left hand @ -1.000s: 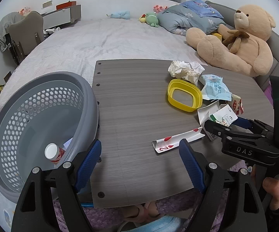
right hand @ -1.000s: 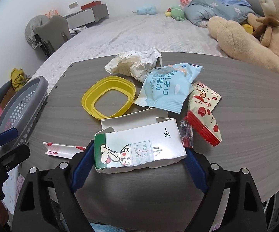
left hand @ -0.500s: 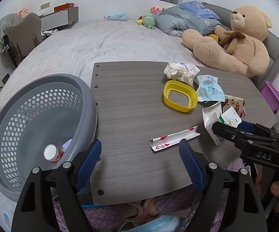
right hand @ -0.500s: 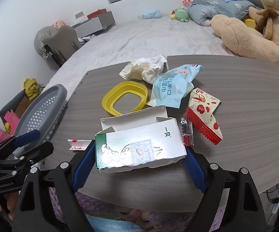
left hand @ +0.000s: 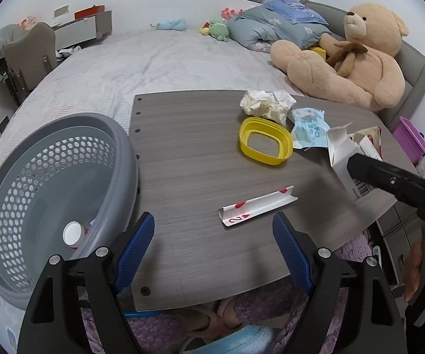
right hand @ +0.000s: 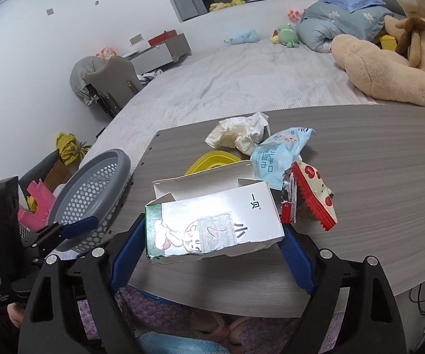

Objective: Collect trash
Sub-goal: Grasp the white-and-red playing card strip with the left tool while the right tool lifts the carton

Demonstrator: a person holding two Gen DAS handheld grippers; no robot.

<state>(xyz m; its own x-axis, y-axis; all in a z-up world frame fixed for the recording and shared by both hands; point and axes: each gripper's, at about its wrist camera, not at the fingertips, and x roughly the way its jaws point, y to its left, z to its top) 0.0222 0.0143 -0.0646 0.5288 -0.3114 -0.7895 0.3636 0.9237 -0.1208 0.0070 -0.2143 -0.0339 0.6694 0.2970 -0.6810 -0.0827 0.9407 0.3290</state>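
Observation:
My right gripper (right hand: 212, 244) is shut on a white cardboard box (right hand: 212, 218) with a green edge, held above the grey table (right hand: 374, 177); the box also shows in the left wrist view (left hand: 345, 153). My left gripper (left hand: 213, 236) is open and empty near the table's front edge, by a folded playing card (left hand: 256, 206). A grey perforated basket (left hand: 53, 183) stands at the left with a small white-capped bottle (left hand: 72, 233) inside. On the table lie a yellow ring lid (left hand: 265, 144), crumpled paper (left hand: 265, 103), a blue wipes packet (left hand: 309, 128) and a red-and-white wrapper (right hand: 312, 197).
A bed (left hand: 153, 59) with a large teddy bear (left hand: 345, 59), a rolled blanket and small plush toys lies behind the table. A chair (left hand: 26, 56) and drawers stand at the far left. The basket rim (right hand: 94, 183) touches the table's left edge.
My right gripper has lifted the white box off the table and carried it up and toward the left. My left gripper has pulled back slightly.

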